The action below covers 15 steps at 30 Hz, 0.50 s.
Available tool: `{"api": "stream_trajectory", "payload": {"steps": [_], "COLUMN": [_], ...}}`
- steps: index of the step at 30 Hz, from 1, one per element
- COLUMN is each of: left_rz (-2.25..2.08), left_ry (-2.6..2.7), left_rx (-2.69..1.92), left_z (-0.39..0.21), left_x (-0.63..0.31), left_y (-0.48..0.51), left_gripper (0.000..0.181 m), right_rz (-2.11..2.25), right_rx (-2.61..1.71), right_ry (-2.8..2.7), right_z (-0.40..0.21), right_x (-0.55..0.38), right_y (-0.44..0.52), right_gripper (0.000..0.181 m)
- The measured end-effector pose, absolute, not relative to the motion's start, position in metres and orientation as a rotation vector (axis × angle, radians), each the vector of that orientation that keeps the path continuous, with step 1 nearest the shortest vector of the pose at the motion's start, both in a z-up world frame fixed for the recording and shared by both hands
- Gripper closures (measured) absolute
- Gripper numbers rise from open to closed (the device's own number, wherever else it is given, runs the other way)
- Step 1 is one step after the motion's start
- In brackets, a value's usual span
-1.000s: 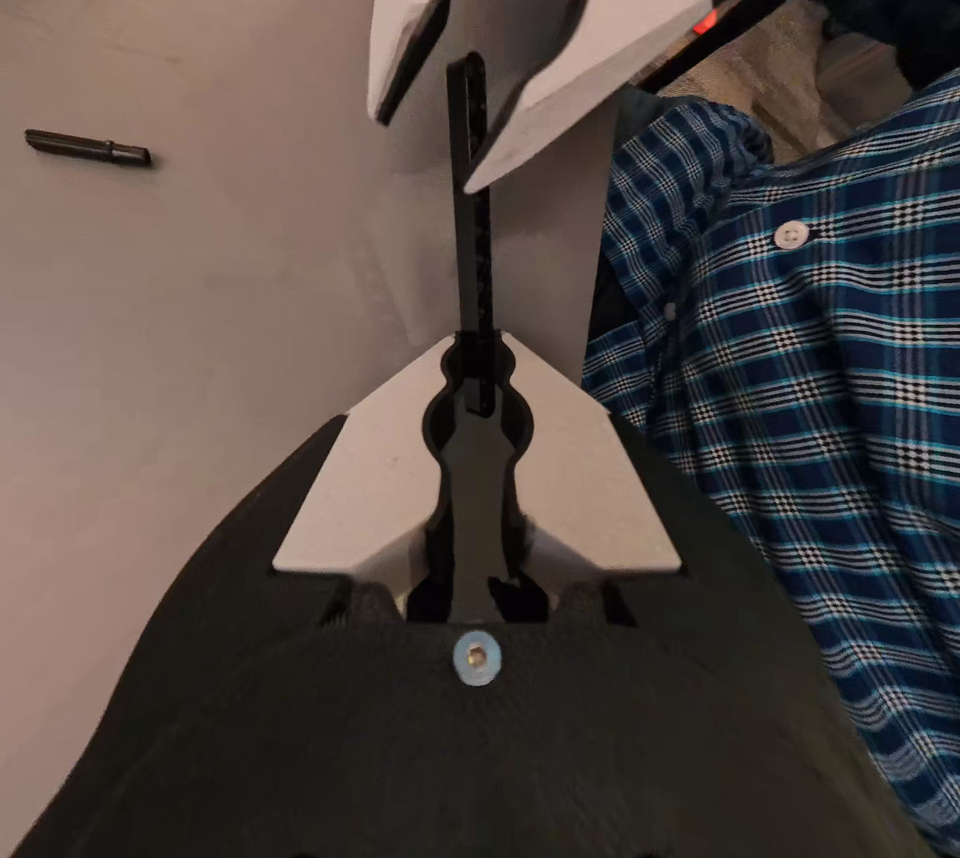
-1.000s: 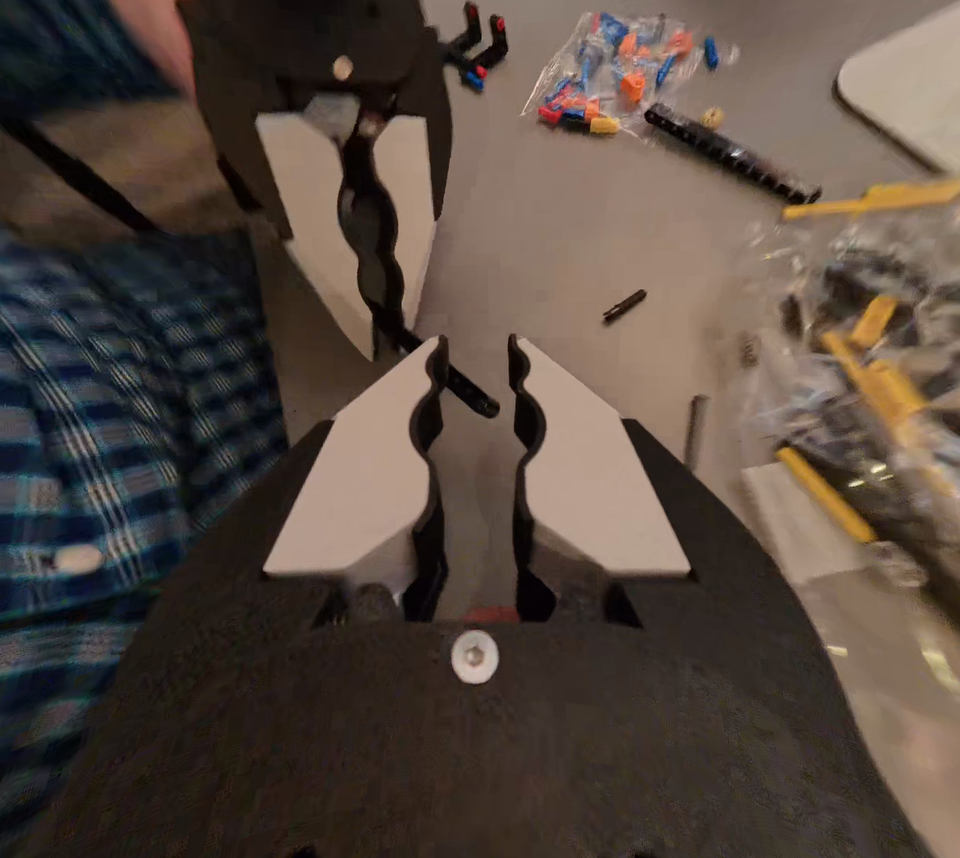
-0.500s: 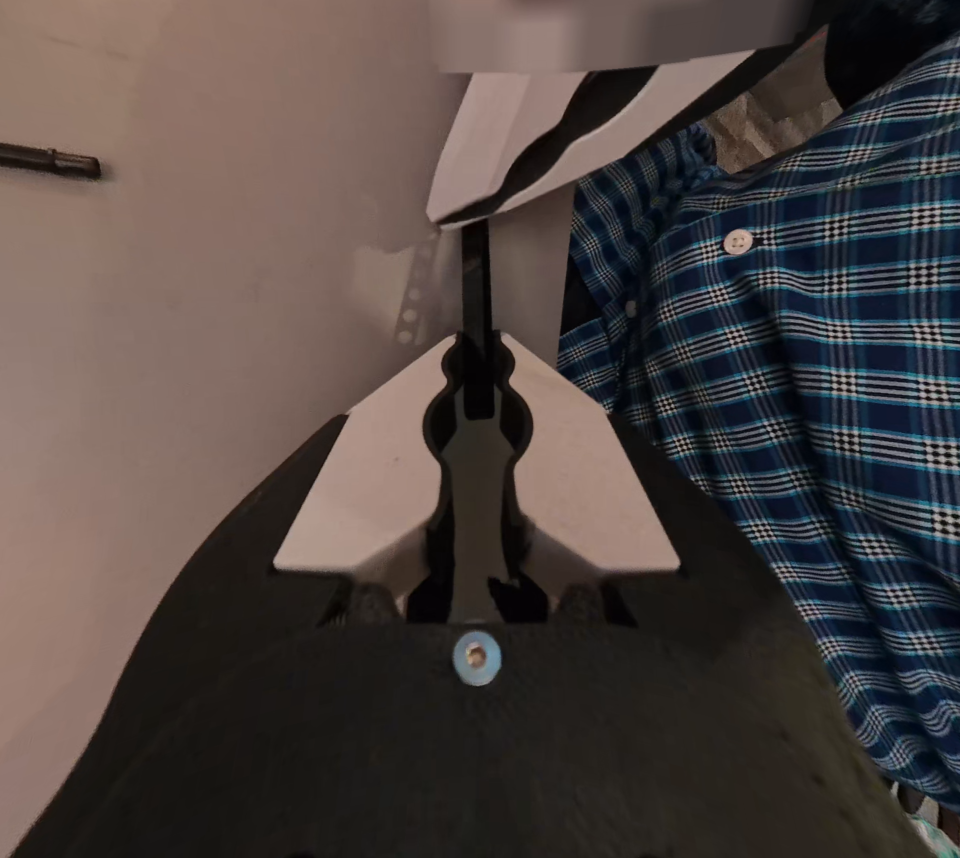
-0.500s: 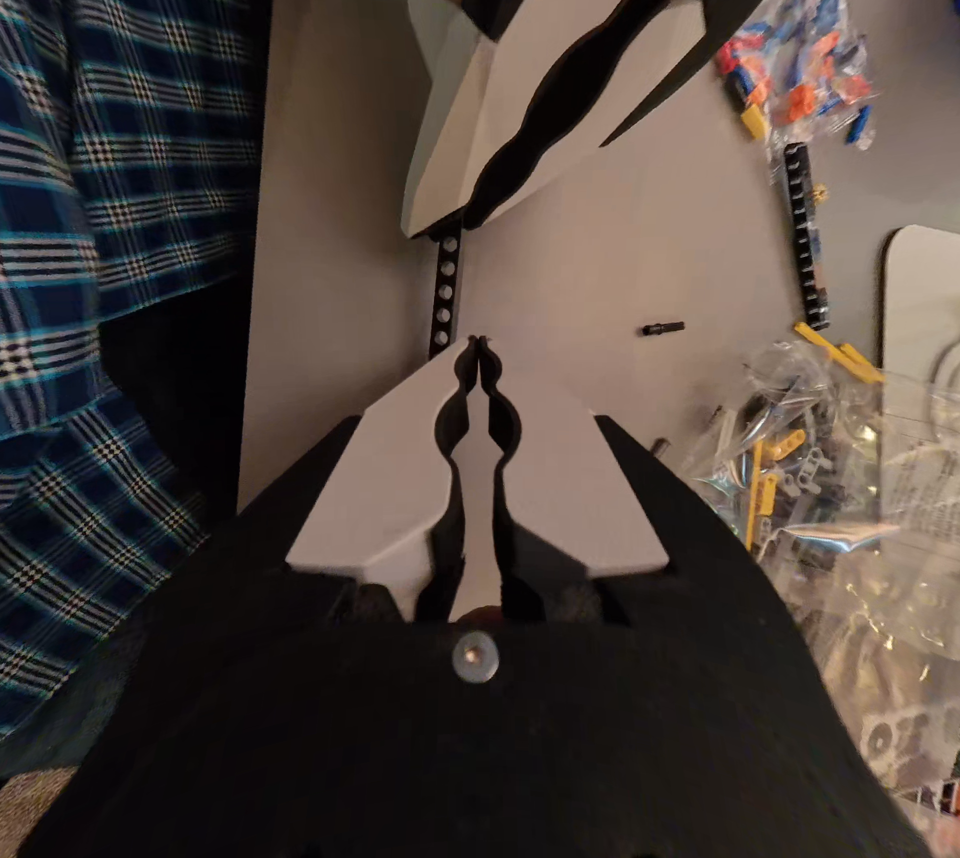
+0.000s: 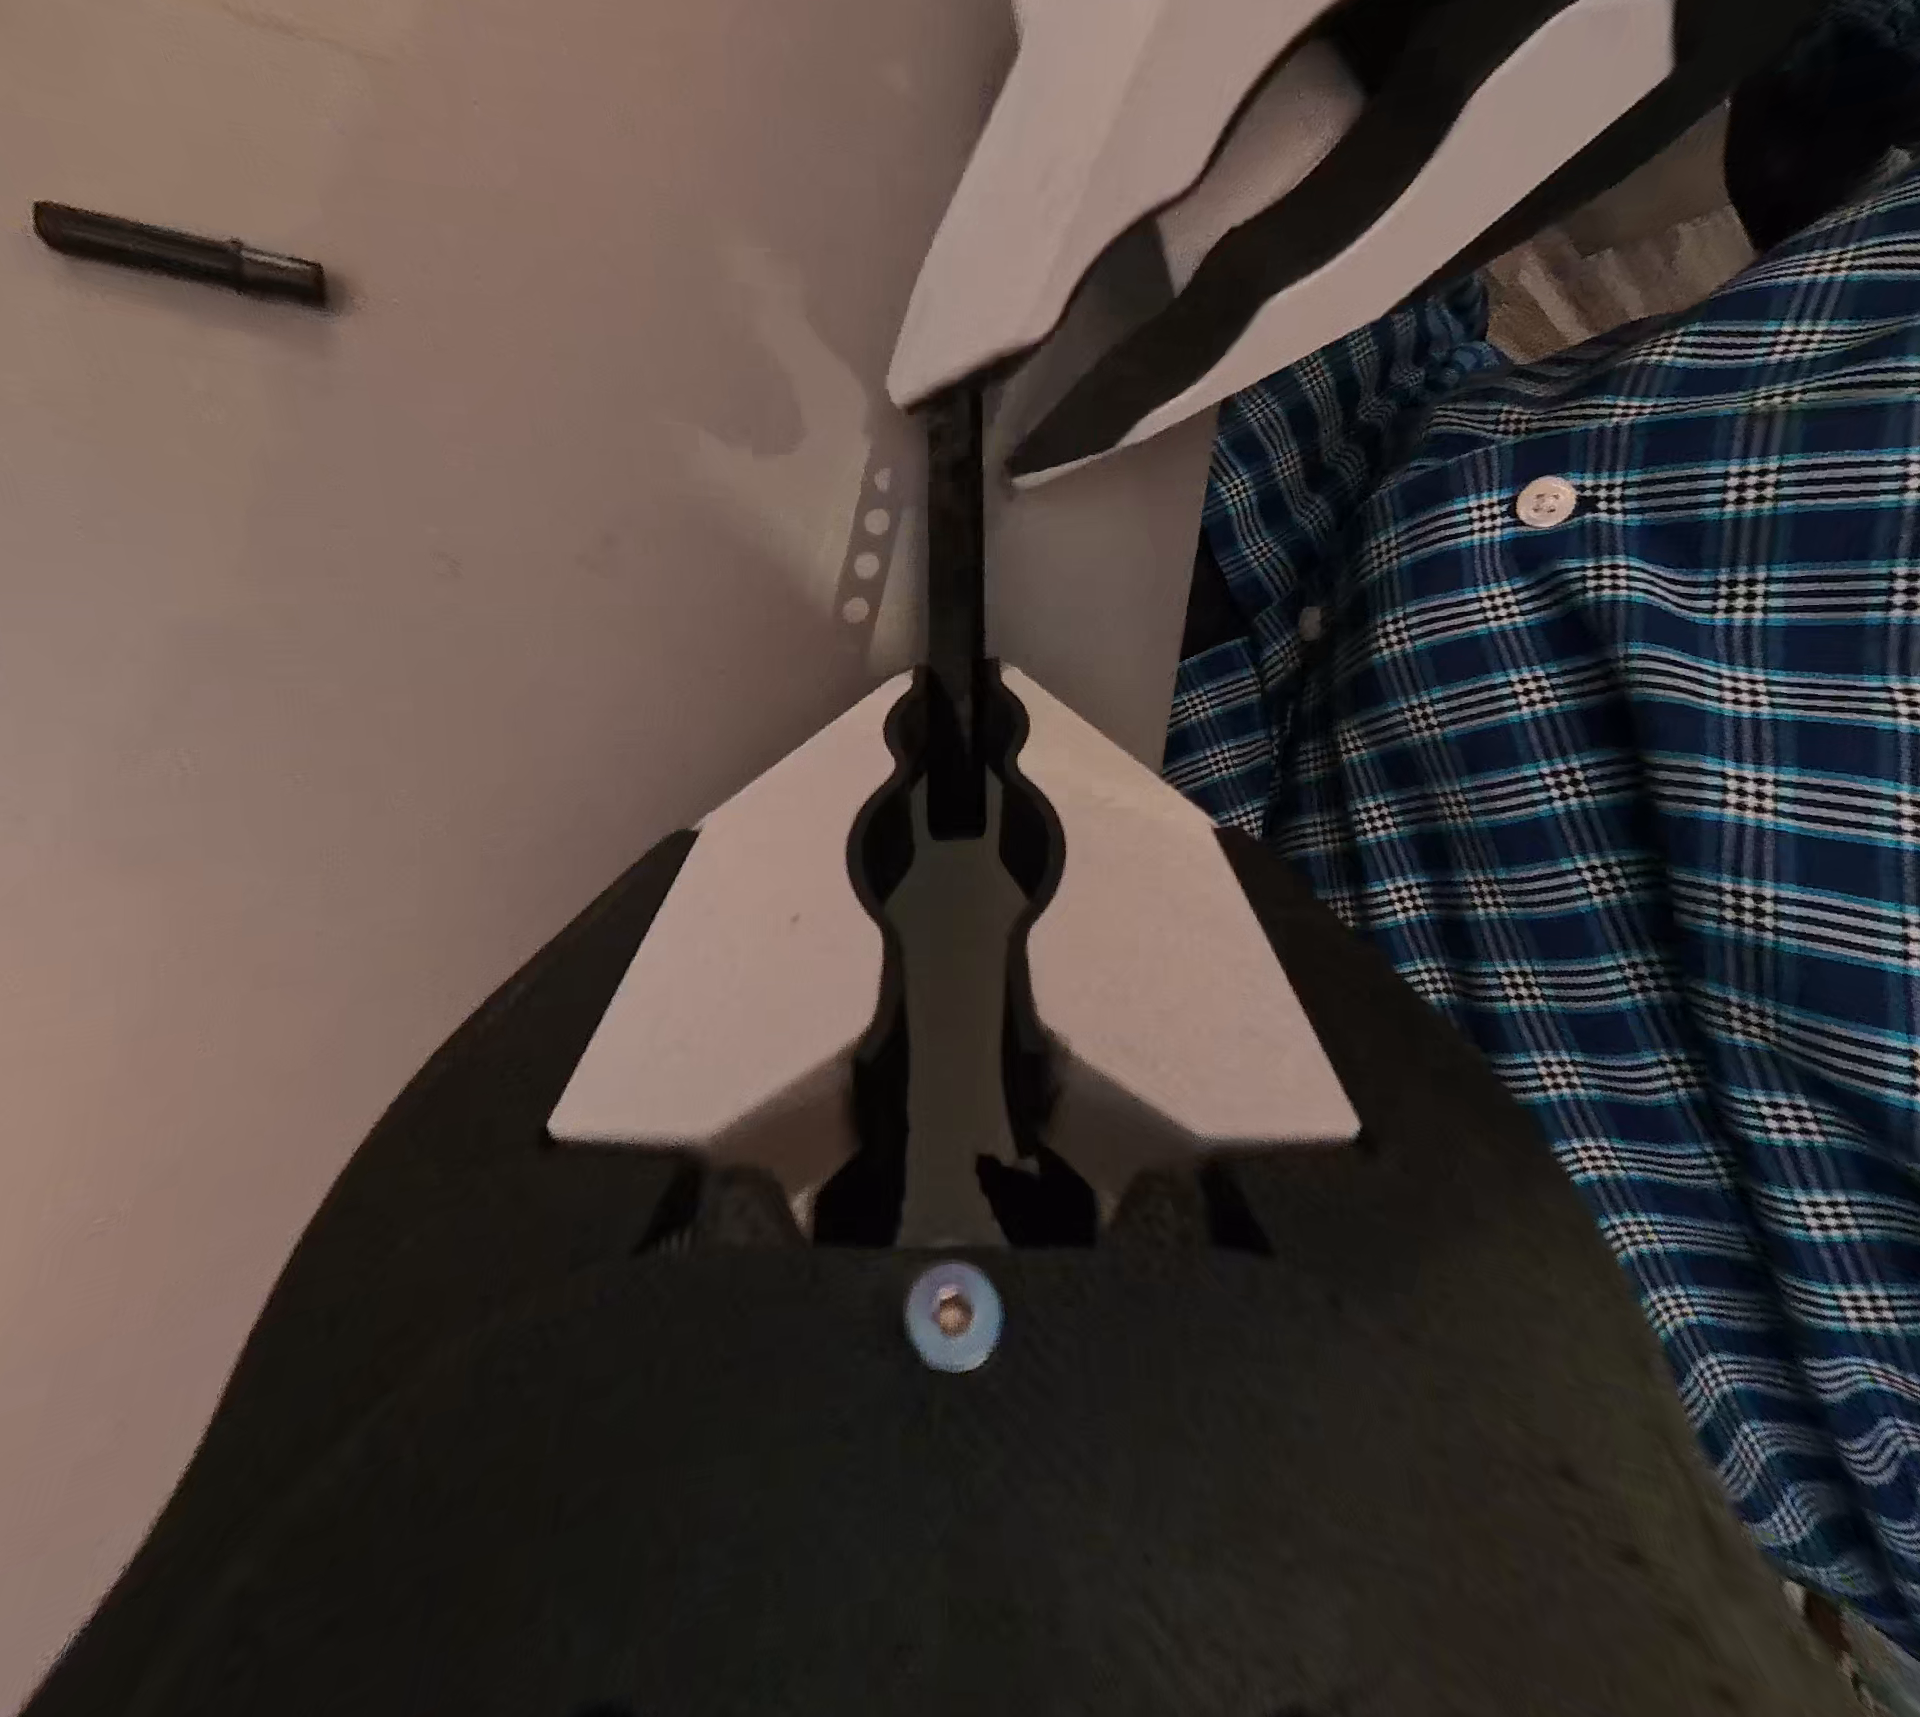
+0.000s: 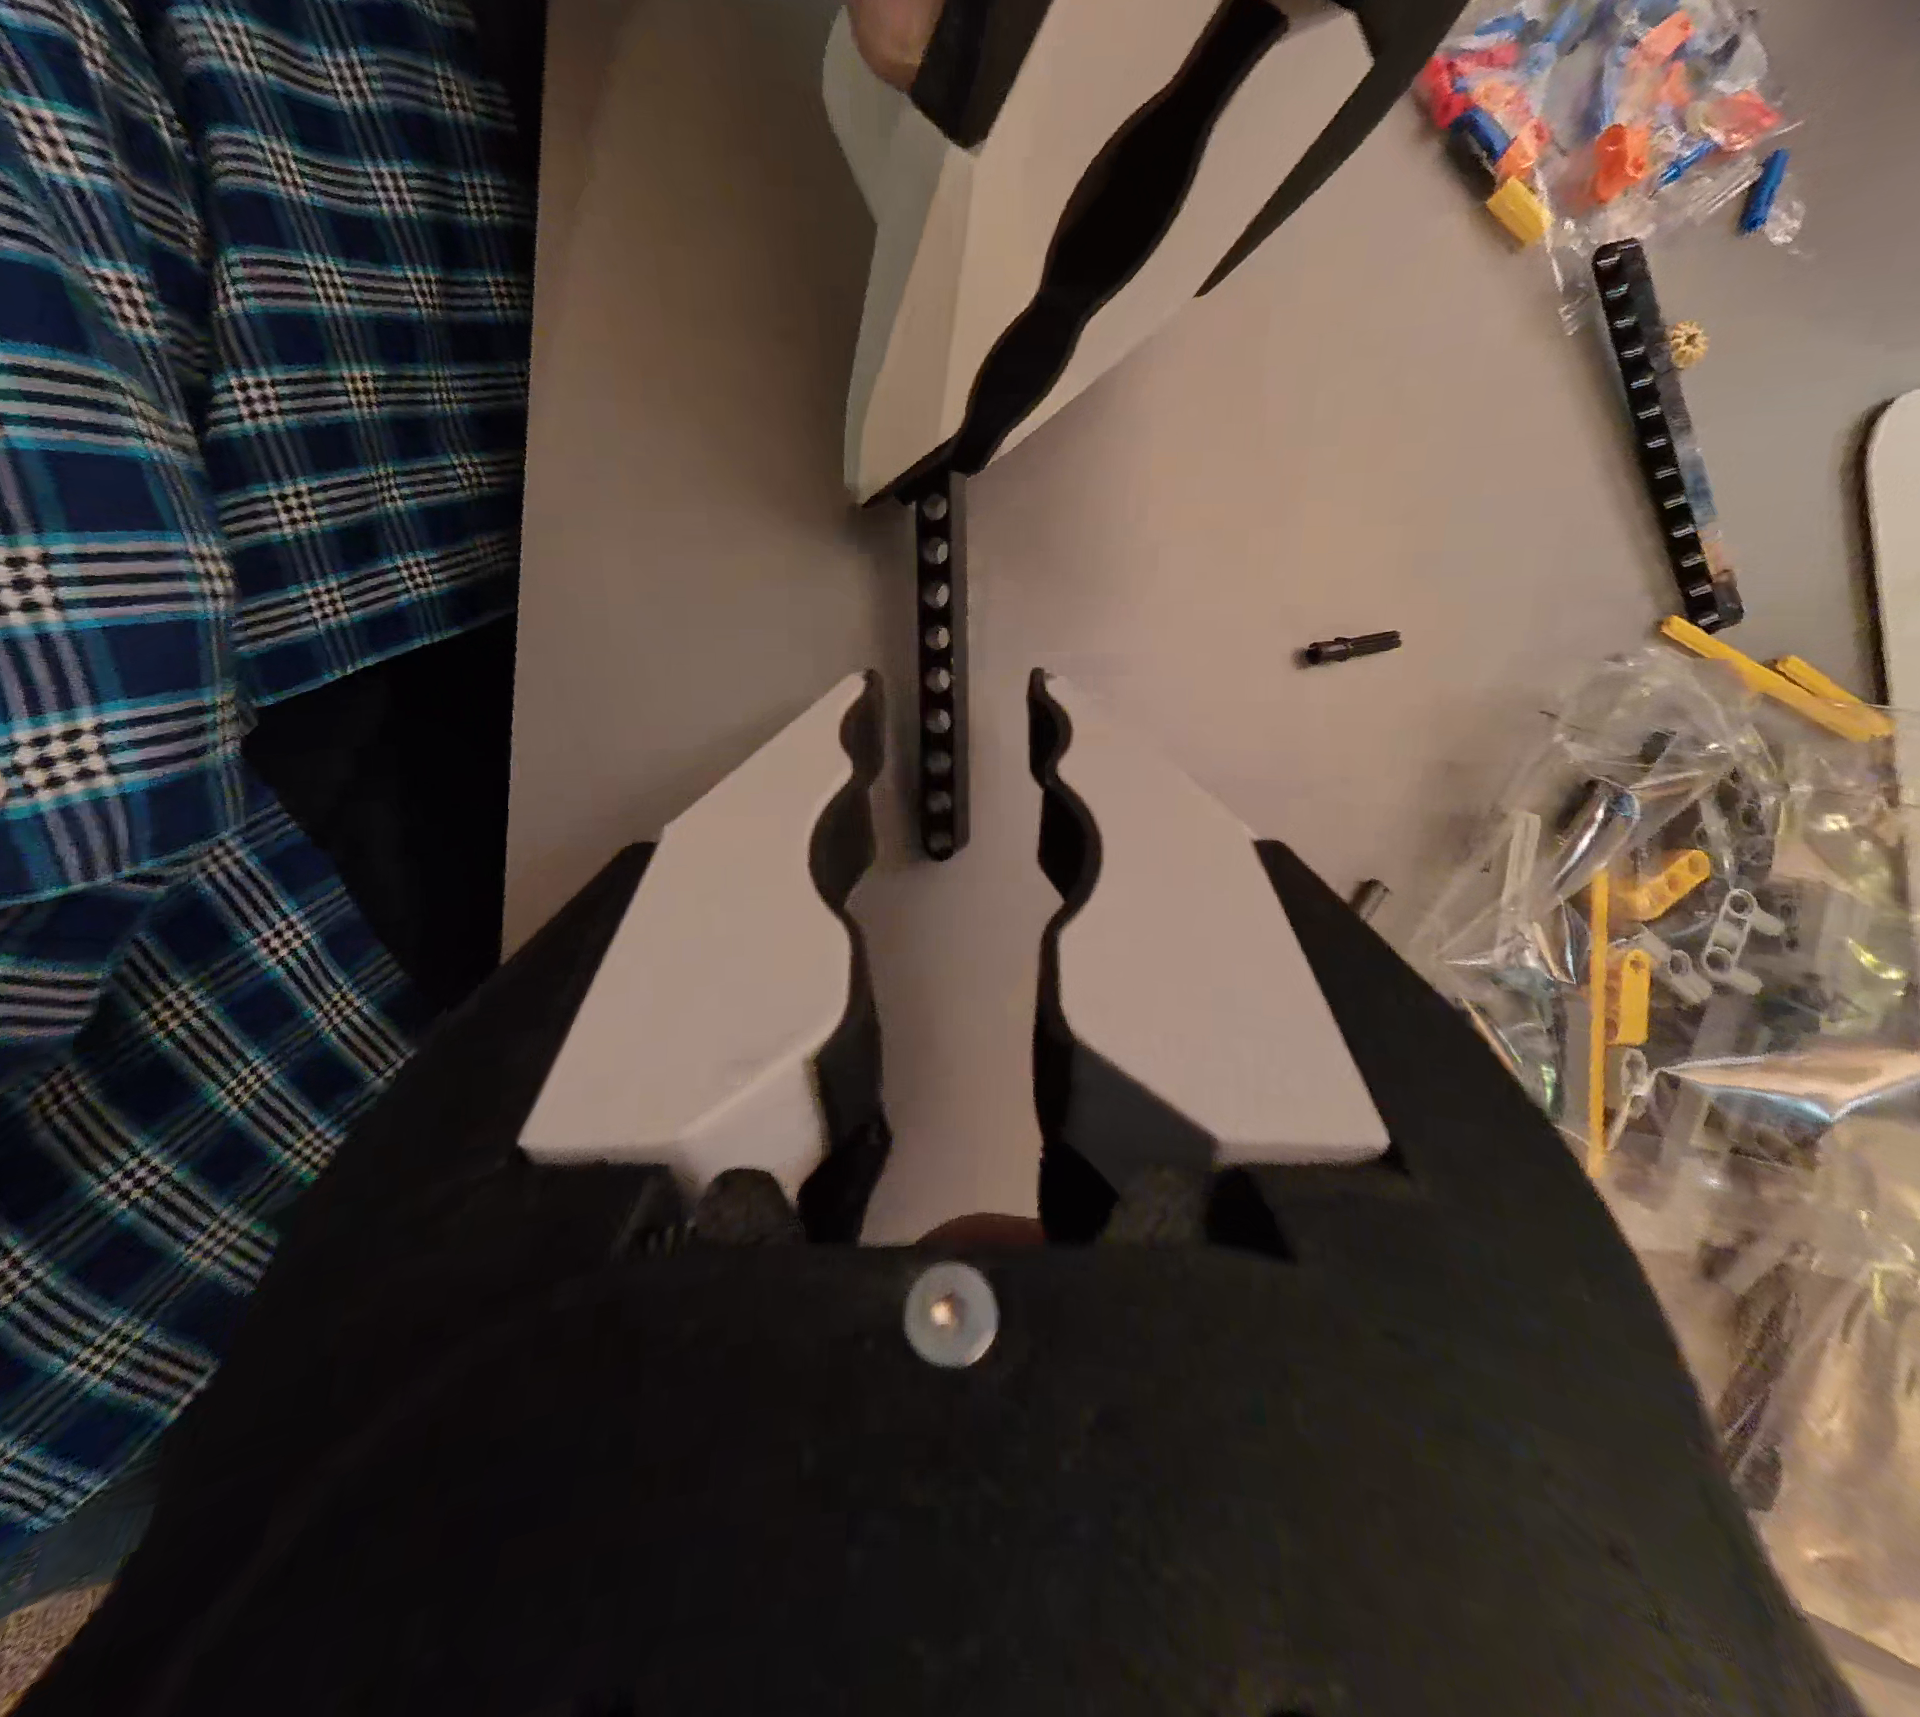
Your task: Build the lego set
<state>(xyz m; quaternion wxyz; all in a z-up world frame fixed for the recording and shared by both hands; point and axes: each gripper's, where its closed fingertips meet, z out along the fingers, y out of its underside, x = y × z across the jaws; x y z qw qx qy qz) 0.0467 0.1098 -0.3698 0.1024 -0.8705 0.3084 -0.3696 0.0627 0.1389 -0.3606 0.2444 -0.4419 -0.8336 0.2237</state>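
Note:
A black beam with a row of holes is held in the air between the two grippers, above the grey table. My left gripper is shut on one end of the beam, which shows edge-on there. In the right wrist view the left gripper comes in from the top, clamped on the beam's far end. My right gripper is open, with its fingers on either side of the beam's near end and not touching it. It also shows in the left wrist view, at the top.
A person's plaid shirt is close at the table edge. On the table lie a black pin, a long black beam, a bag of coloured small parts, yellow beams and a bag of yellow and grey parts. The tips of one gripper are about 4 centimeters away from the tips of the other. The black pin is about 8 centimeters from my right fingertips. Look for it in the left wrist view too.
My right gripper, shut just short of the beam's end half a second ago, has opened and moved forward around it. My left gripper has kept hold of the beam.

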Motion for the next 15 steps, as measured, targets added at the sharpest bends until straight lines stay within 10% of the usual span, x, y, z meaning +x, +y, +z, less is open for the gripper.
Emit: {"api": "stream_trajectory", "payload": {"steps": [8,15], "left_rz": [-1.059,-0.761], "left_ry": [0.898,0.818], "left_rx": [-2.571,-2.607], "left_z": [-0.370,-0.352], "left_x": [0.043,-0.003], "left_y": [0.113,0.119], "left_gripper": [0.173,0.130], "right_rz": [0.576,0.608], "right_rx": [-1.242,-1.416], "right_ry": [-2.279,-2.324], "right_z": [-0.371,-0.375], "right_x": [0.058,0.058], "right_y": [0.141,0.148], "right_gripper": [0.176,0.176]}}
